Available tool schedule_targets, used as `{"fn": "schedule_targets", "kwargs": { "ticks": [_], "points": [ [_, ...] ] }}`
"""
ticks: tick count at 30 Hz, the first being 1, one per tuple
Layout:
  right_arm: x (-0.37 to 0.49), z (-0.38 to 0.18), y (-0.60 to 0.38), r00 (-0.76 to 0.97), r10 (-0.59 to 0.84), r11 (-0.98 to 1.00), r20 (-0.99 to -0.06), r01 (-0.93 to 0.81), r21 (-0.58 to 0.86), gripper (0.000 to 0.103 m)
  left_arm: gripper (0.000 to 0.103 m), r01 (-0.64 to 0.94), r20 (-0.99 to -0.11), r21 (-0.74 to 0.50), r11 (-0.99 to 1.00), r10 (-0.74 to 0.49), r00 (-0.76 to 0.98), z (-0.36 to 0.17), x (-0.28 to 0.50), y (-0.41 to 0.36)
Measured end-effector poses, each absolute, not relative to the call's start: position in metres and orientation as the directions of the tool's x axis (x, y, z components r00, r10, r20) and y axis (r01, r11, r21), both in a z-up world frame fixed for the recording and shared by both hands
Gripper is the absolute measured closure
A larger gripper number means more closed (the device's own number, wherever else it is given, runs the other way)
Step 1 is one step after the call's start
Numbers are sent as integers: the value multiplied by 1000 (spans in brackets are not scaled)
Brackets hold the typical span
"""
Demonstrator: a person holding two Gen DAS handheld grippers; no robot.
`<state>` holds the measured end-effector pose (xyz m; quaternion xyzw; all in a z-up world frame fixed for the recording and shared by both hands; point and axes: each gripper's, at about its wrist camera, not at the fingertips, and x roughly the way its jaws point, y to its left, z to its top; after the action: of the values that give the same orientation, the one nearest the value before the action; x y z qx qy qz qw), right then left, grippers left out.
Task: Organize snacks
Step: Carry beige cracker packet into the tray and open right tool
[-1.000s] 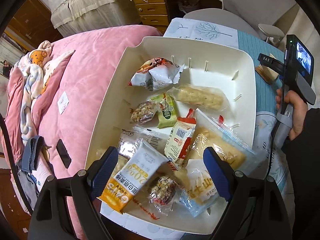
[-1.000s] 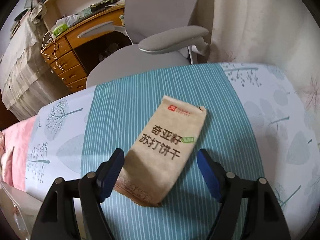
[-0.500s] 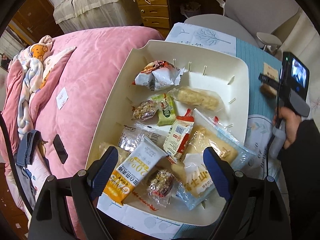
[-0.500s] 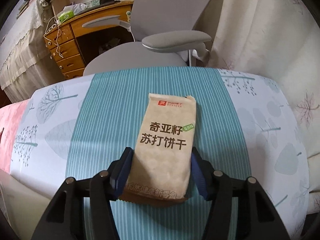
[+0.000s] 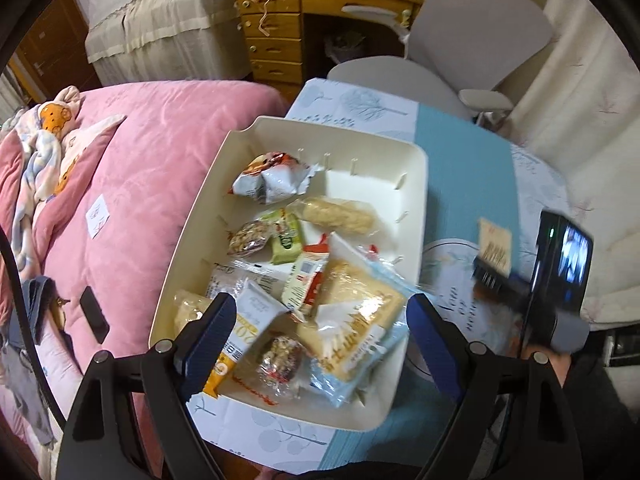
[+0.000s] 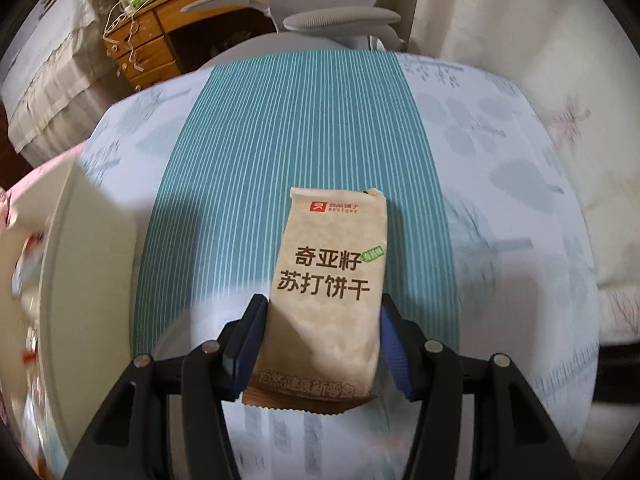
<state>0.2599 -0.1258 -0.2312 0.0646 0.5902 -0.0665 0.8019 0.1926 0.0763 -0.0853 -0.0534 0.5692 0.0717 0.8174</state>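
Note:
A cream tray (image 5: pixel 362 178) holds several wrapped snacks, among them an orange-and-white pouch (image 5: pixel 272 178), a rice roll (image 5: pixel 340 214) and a clear blue bag of cakes (image 5: pixel 352 332). My left gripper (image 5: pixel 318 316) hangs open above the tray's near end with nothing between its fingers. My right gripper (image 6: pixel 322 312) is shut on the lower end of a tan cracker packet (image 6: pixel 332 272), held clear of the striped tablecloth (image 6: pixel 300 120). The left wrist view shows that packet (image 5: pixel 495 246) just right of the tray. The tray's rim (image 6: pixel 60 260) shows at the left of the right wrist view.
A pink quilt (image 5: pixel 140 180) with a small black object (image 5: pixel 94 314) lies left of the tray. A grey chair (image 5: pixel 460 48) and wooden drawers (image 5: pixel 276 40) stand behind the table. A pale curtain (image 6: pixel 500 20) hangs at the right.
My right gripper shut on the cracker packet, lifted it off the cloth and carried it left towards the tray. My left gripper rose, still open, above the snacks.

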Motion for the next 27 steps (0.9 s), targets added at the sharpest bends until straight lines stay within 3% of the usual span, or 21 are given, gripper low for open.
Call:
{"fn": "schedule_targets", "kwargs": {
  "ticks": [7, 15, 21, 27],
  "points": [
    [204, -201, -119, 260, 63, 972, -963, 203, 119, 48, 17, -227, -940, -38, 973, 42, 338, -79, 169, 90],
    [161, -147, -90, 355, 108, 965, -929, 187, 184, 48, 17, -305, -960, -93, 948, -4, 280, -89, 144, 136],
    [133, -111, -54, 449, 119, 966, -885, 153, 207, 48, 17, -232, -945, -129, 964, -49, 323, -77, 128, 168],
    [112, -89, -1, 518, 190, 963, -834, 69, 262, 48, 17, -57, -903, -154, 986, -118, 413, -57, 103, 185]
  ]
}}
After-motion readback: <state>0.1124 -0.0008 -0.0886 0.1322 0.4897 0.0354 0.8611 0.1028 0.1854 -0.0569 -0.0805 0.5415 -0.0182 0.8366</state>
